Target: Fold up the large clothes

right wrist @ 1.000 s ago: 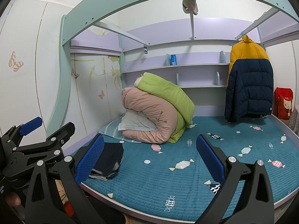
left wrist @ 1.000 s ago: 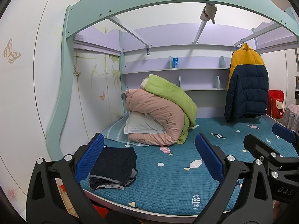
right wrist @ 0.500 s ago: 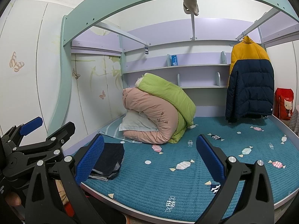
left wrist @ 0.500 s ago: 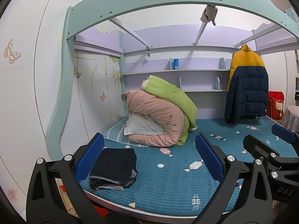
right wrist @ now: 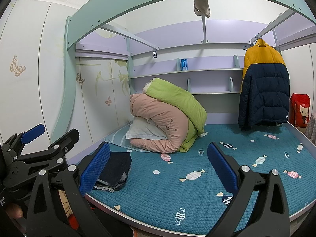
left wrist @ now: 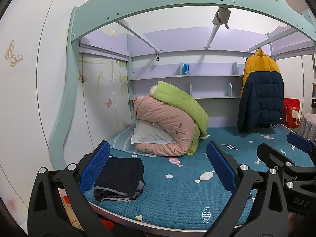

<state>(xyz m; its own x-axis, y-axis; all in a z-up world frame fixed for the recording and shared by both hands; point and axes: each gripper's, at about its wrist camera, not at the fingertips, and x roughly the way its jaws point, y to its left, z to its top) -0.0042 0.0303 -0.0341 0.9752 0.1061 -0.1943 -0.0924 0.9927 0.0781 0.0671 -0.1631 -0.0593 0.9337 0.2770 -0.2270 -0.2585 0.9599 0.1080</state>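
A folded pile of dark clothes (left wrist: 120, 177) lies at the front left corner of the blue quilted bed (left wrist: 177, 193); it also shows in the right wrist view (right wrist: 113, 172). A yellow and navy puffer jacket (left wrist: 260, 92) hangs on a rail at the back right, also in the right wrist view (right wrist: 263, 86). My left gripper (left wrist: 158, 164) is open and empty above the bed's front edge, just right of the pile. My right gripper (right wrist: 158, 164) is open and empty, to the right of the left one.
Rolled pink and green duvets (left wrist: 169, 124) with a white pillow (left wrist: 148, 134) sit at the back left. Shelves (left wrist: 187, 77) line the back wall. A green bed-frame arch (left wrist: 177, 0) spans overhead. A red bag (left wrist: 291, 112) stands at the right.
Both grippers have drifted slightly; the view shifts by a few pixels. Nothing was taken hold of or let go.
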